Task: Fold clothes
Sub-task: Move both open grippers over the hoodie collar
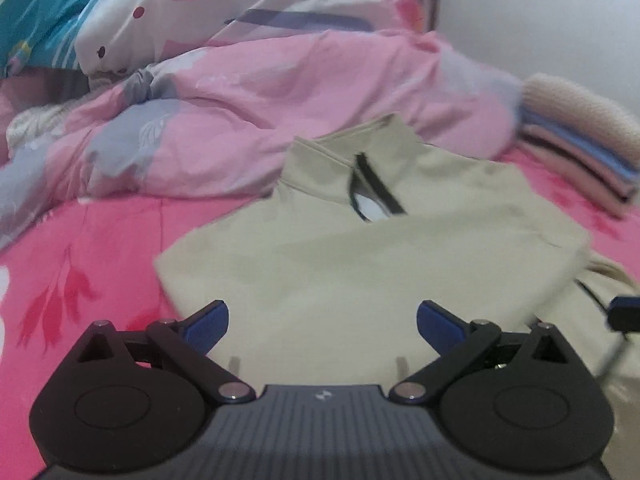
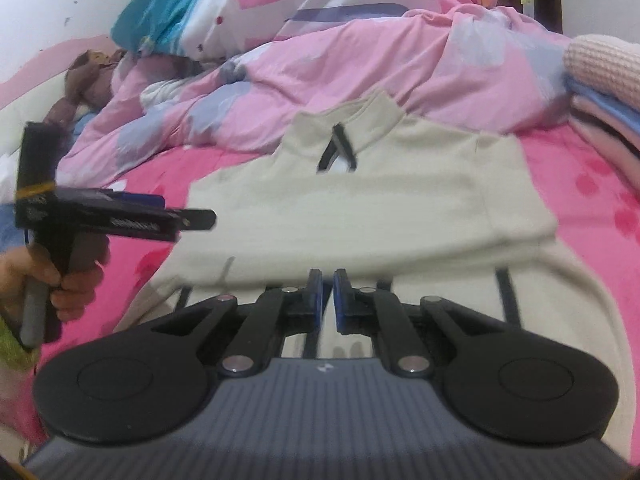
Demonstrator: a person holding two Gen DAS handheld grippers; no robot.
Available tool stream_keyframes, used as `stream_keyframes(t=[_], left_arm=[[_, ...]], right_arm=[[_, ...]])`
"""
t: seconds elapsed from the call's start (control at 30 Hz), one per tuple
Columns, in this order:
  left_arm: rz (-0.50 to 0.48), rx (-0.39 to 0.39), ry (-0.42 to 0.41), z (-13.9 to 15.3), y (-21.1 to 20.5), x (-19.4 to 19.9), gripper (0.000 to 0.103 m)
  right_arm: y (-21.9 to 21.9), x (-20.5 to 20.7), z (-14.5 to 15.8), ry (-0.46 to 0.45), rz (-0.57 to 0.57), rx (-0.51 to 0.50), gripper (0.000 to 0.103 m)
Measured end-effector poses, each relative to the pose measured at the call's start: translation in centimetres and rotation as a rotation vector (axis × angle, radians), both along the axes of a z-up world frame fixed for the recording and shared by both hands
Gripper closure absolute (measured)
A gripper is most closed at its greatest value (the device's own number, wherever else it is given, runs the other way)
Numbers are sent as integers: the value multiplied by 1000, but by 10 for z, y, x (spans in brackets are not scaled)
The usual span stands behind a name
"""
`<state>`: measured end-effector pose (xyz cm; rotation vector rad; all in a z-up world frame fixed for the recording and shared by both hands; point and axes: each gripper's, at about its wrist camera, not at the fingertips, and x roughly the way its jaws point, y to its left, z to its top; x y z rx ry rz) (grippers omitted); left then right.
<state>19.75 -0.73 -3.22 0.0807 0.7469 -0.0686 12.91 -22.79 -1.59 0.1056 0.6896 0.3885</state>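
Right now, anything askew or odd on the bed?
The beige zip-neck top lies half folded: its upper part is squared, but the lower part still spreads wider near the cameras. Behind it the pink quilt is bunched in a heap. The folded pile at the right looks tidy. Nothing spilled or damaged.

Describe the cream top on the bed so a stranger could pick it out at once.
Start at the bed with the bright pink sheet and the rumpled pink quilt heaped at its far side. Just in front of that quilt lies the cream top, spread flat. Unlike the folded stack to its right, it is a single pale garment with a stand-up collar and a short dark-edged neck zip.
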Motion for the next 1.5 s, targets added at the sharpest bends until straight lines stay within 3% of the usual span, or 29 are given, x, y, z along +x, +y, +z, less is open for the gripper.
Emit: stream_keyframes(t=[0.23,0.4,0.83,1.03,1.33,1.5], left_arm=[[41,73,44,-26,-28,45,2],[35,76,102,-44,-33,51,2],[39,89,108,-50,-37,54,1],[46,93,108,-51,-38,56,1],[56,70,97,-50,-35,57,0],[82,6,6,-34,-17,56,1]], right_arm=[[14,95,-21,-15,8,-83,97],[22,129,-67,30,11,-231,94],[15,149,-52,-97,-25,-154,94],[21,163,-84,-79,11,-209,92],[21,162,-87,-79,10,-200,92],[17,165,-85,-56,11,-178,92]])
